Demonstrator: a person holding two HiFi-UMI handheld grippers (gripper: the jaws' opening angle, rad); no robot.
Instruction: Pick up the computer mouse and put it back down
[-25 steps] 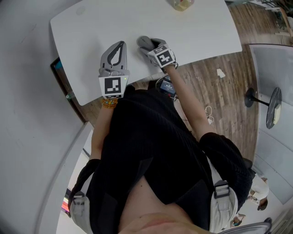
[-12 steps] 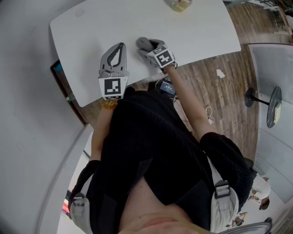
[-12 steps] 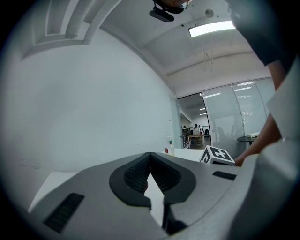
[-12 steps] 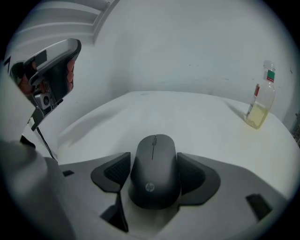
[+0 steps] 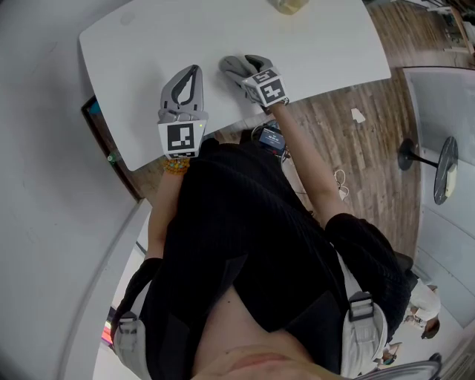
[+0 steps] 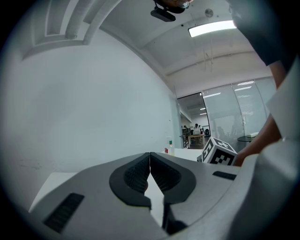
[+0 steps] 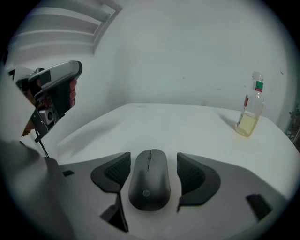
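The dark grey computer mouse (image 7: 150, 180) lies flat on the white table (image 7: 183, 122), between the jaws of my right gripper (image 7: 151, 161). Those jaws are open, with a narrow gap showing on each side of the mouse. In the head view the right gripper (image 5: 236, 65) rests near the table's front edge, and the mouse is hard to pick out between its grey fingers (image 5: 256, 63). My left gripper (image 5: 194, 70) sits to its left over the table, shut with nothing in it. In the left gripper view its pads meet in a closed line (image 6: 150, 159).
A small bottle of yellowish liquid (image 7: 249, 110) stands at the table's far right, also at the top edge of the head view (image 5: 289, 6). The table's front edge (image 5: 223, 126) runs just behind both grippers, with wooden floor (image 5: 371, 148) beyond.
My right gripper has shifted slightly farther onto the table. The left gripper has barely moved.
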